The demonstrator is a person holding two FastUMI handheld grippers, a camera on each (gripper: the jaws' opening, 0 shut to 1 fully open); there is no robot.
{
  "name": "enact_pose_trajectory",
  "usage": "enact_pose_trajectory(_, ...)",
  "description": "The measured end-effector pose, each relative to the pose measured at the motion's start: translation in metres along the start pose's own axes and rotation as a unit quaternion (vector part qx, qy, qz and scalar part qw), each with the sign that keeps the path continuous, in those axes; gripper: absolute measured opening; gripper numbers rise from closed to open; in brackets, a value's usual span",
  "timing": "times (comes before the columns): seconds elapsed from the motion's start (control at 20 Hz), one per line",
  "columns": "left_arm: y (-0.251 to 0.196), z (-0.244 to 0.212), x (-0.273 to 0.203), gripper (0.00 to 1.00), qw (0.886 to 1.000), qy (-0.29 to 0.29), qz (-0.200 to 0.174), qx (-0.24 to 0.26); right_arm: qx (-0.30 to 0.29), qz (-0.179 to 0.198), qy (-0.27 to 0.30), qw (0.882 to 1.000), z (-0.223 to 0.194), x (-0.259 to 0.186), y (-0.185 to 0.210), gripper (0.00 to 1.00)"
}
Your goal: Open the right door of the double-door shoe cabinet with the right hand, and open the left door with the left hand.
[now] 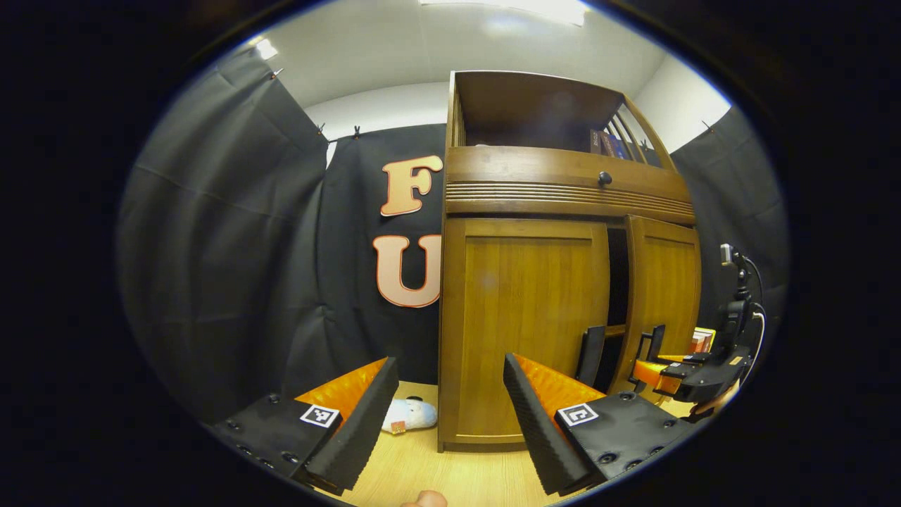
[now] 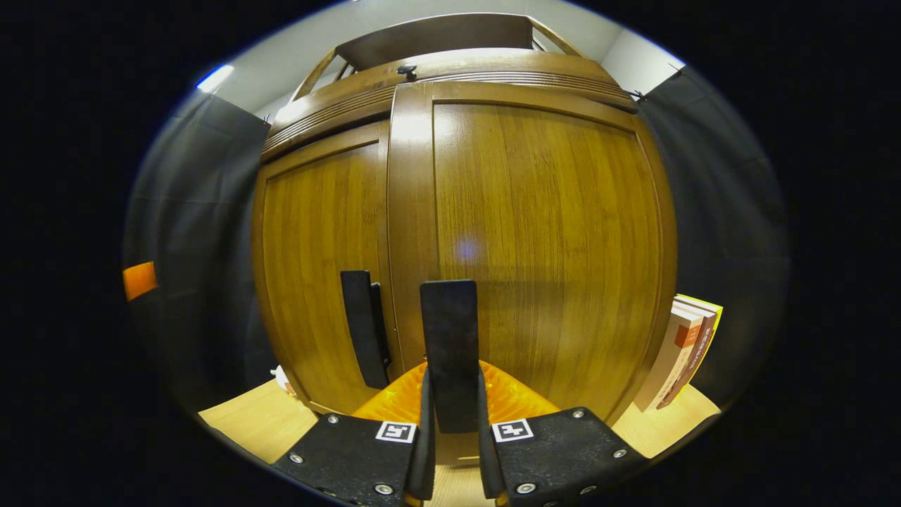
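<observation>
The wooden shoe cabinet (image 1: 563, 197) stands ahead. Its left door (image 1: 524, 324) is closed, with a black upright handle (image 1: 590, 355) at its inner edge. The right door (image 1: 665, 296) stands slightly ajar, with a dark gap beside it. My right gripper (image 2: 454, 422) is shut on the right door's black handle (image 2: 448, 345); from the left gripper view, that right gripper (image 1: 651, 362) reaches in from the right. The left door's handle (image 2: 366, 327) sits just left of it. My left gripper (image 1: 443, 422) is open, well short of the left door, holding nothing.
A white plush toy (image 1: 412, 414) lies on the wooden surface (image 1: 422, 465) by the cabinet's left corner. Books (image 2: 679, 352) lean at the cabinet's right side. Above the doors is a drawer with a dark knob (image 1: 605, 178) and an open shelf (image 1: 535, 113).
</observation>
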State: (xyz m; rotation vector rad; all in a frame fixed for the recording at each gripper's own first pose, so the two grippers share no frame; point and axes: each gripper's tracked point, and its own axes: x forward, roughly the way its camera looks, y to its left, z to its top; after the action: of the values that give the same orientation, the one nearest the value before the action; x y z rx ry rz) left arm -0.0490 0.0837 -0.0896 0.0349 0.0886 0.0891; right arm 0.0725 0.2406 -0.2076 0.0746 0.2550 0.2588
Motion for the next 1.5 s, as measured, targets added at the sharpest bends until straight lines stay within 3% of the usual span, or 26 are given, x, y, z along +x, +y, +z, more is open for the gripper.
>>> enact_pose_trajectory(0.05,0.000,0.000,-0.002,0.94,1.000,0.002,0.000,-0.002,-0.004,0.000,-0.001,1.000,-0.001,-0.005,-0.001,0.25)
enact_pose_trajectory(0.15,-0.001,0.000,-0.006,0.94,1.000,0.002,0.001,-0.003,-0.007,0.000,-0.003,1.000,0.001,-0.015,-0.002,0.22)
enact_pose_trajectory(0.85,-0.009,0.004,-0.041,0.94,1.000,0.001,0.000,-0.004,-0.010,0.001,-0.012,1.000,0.000,-0.094,-0.038,0.25)
enact_pose_trajectory(1.05,-0.015,0.006,-0.047,0.94,1.000,0.002,-0.004,0.001,-0.014,-0.008,-0.016,1.000,0.001,-0.118,-0.056,0.21)
enact_pose_trajectory(1.15,-0.020,0.006,-0.050,0.94,1.000,0.001,-0.006,0.002,-0.019,-0.015,-0.018,1.000,0.001,-0.132,-0.066,0.25)
enact_pose_trajectory(1.5,-0.040,0.009,-0.059,0.94,1.000,0.001,-0.023,0.000,-0.031,-0.042,-0.023,0.998,0.004,-0.167,-0.099,0.13)
